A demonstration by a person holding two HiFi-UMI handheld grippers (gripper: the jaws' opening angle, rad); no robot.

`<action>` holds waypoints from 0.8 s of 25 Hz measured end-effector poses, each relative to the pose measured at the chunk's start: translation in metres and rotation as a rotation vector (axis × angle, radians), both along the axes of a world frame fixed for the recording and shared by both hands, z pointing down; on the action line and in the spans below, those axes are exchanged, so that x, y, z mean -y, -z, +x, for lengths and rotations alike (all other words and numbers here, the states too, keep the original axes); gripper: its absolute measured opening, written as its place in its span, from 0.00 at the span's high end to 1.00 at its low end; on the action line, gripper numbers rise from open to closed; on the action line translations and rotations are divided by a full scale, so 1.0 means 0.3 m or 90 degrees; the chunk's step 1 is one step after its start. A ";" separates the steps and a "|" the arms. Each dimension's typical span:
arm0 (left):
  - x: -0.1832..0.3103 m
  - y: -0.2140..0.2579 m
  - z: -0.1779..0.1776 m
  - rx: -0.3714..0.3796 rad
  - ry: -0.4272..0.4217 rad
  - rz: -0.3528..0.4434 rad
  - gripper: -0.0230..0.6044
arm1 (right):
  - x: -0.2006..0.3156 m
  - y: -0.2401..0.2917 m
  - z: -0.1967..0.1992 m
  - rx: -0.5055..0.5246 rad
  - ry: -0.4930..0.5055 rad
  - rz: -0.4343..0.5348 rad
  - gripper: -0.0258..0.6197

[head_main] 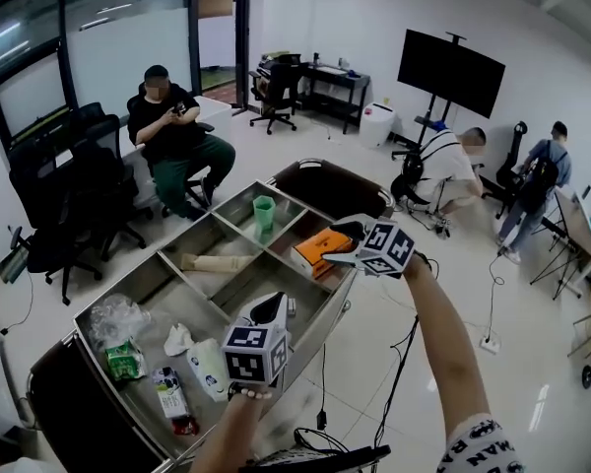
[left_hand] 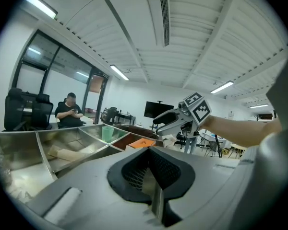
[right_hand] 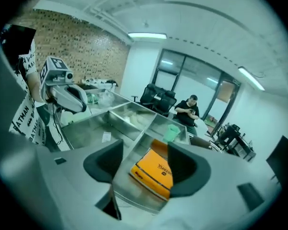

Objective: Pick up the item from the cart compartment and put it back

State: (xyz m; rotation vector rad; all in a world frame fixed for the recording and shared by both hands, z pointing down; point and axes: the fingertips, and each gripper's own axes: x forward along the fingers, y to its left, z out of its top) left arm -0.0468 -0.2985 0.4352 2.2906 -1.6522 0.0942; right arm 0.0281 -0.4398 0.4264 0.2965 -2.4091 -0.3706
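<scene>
The right forearm reaches up from the lower right of the head view. It holds the right gripper [head_main: 341, 244] above the cart's [head_main: 98, 308] right edge, tilted down toward the far compartments. Its jaws are spread with nothing between the pads, and the box [right_hand: 153, 174] lies below and beyond them, untouched.

The left hand comes in at the bottom centre. It holds the left gripper [head_main: 269, 309] about level over the cart's near side, pointing along the cart. Its jaws are pressed together and hold nothing.

There are two grippers and one steel cart split into several compartments. There is one orange box, one green cup [head_main: 264, 211] and one tan roll [head_main: 213, 262]. A few bags and packs [head_main: 128, 358] lie in the big near compartment, too jumbled to count. Three people are in the room beyond: one seated [head_main: 172, 136], one crouching [head_main: 451, 170] and one standing [head_main: 540, 180].

The box lies flat on the floor of a far right compartment, beside the one holding the cup. In the right gripper view its long axis runs away from the jaws, slanting up to the right. The print on its top runs along that axis.
</scene>
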 end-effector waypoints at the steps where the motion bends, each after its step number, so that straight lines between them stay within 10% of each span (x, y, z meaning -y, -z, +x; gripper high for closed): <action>1: -0.001 0.004 0.009 0.000 -0.007 0.005 0.96 | -0.027 0.021 0.015 0.028 -0.011 0.009 0.57; 8: -0.032 0.011 0.047 -0.011 -0.038 0.026 0.96 | -0.252 0.052 0.062 0.164 -0.081 0.053 0.95; 14: -0.122 0.012 0.063 -0.023 -0.056 0.042 0.96 | -0.430 0.105 0.117 0.276 -0.224 0.092 0.95; 20: -0.219 -0.002 0.070 -0.007 -0.075 0.049 0.96 | -0.596 0.087 0.192 0.431 -0.388 -0.059 0.95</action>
